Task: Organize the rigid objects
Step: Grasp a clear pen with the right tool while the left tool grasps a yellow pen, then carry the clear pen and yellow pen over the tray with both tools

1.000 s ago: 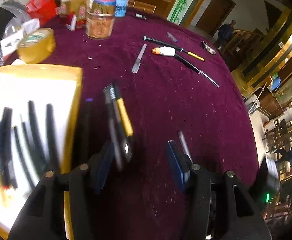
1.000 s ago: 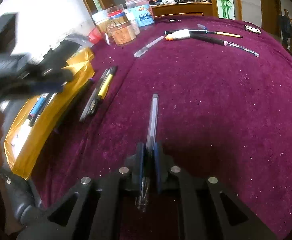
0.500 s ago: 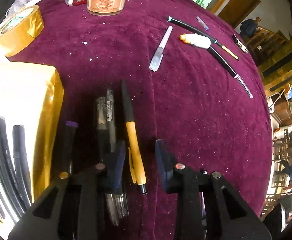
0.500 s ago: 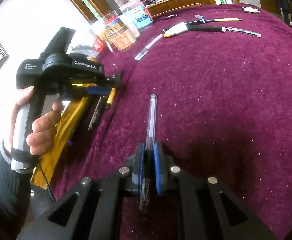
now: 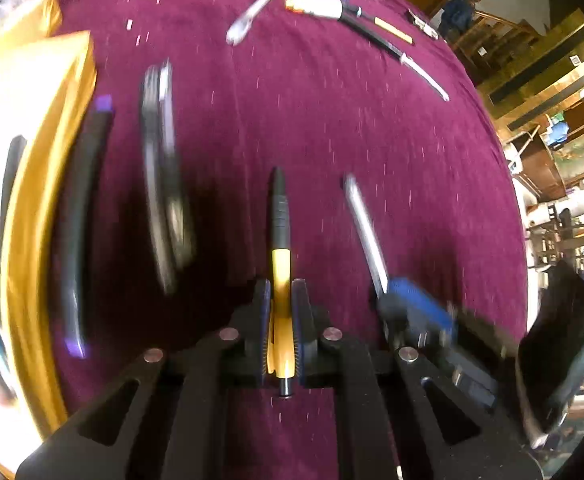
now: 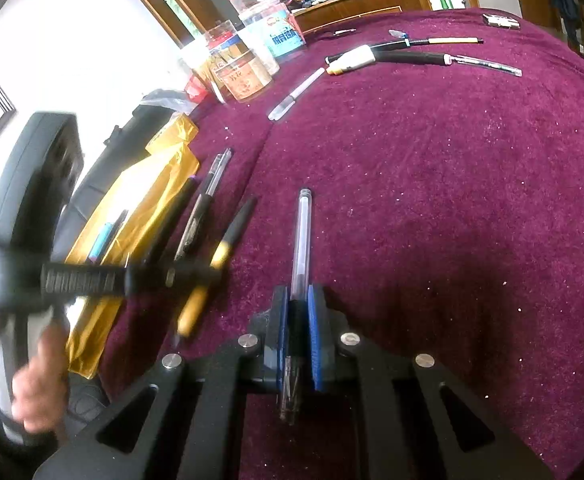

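now my left gripper [image 5: 279, 320] has just clamped shut on the yellow-and-black pen [image 5: 280, 240] over the purple cloth [image 5: 372, 140], while my right gripper [image 6: 300, 328] grips the clear pen [image 6: 303, 236], so both look ready for the gold box [image 5: 31, 208].

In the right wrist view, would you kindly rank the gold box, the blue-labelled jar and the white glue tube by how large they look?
1. gold box, clearly largest, though it is also nearest the camera.
2. blue-labelled jar.
3. white glue tube, smallest; it lies about as far off as the jar, so that order looks sound.
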The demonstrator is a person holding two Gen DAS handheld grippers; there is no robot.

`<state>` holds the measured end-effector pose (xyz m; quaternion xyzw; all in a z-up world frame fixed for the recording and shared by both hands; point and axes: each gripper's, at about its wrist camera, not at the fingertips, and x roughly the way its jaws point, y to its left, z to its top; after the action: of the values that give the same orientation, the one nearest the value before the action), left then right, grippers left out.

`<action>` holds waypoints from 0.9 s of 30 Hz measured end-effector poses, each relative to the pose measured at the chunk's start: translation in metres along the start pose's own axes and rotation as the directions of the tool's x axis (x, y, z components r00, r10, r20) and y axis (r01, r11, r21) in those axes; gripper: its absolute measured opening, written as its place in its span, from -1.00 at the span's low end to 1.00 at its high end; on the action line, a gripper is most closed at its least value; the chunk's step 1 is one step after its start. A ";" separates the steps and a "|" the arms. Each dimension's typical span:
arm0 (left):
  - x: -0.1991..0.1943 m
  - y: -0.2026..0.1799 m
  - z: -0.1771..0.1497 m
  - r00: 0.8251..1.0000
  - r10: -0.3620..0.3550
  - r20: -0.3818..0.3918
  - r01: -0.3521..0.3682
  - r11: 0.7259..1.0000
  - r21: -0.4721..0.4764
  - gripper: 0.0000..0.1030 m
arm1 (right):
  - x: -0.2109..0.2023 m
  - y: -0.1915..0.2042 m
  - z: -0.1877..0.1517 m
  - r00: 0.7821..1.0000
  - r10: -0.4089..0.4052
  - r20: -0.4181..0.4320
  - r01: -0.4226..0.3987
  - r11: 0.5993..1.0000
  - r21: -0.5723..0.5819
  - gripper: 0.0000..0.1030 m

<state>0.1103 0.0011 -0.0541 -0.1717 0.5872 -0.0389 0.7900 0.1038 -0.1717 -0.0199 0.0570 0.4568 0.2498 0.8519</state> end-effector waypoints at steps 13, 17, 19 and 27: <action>-0.080 0.033 -0.052 0.978 -0.047 0.205 0.058 0.997 -0.046 -0.86 | 0.009 0.043 -0.008 0.965 -0.263 0.022 0.261 0.938 -0.227 -0.82; -0.110 0.058 -0.059 0.962 -0.072 0.262 0.095 0.992 -0.077 -0.86 | 0.000 0.037 -0.006 0.984 -0.177 0.032 0.180 0.972 -0.149 -0.83; -0.130 0.078 -0.060 0.952 -0.063 0.301 0.101 0.989 -0.111 -0.86 | -0.007 0.044 -0.003 0.998 -0.050 0.043 0.054 0.994 -0.099 -0.83; -0.170 0.157 -0.046 0.903 0.096 0.419 0.018 0.966 -0.259 -0.86 | 0.000 0.139 0.025 0.982 0.188 0.029 -0.178 0.960 -0.214 -0.83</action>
<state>-0.0069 0.1822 0.0398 -0.2650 0.4029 0.0921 0.8712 0.0720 -0.0472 0.0396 0.0146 0.3994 0.3731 0.8373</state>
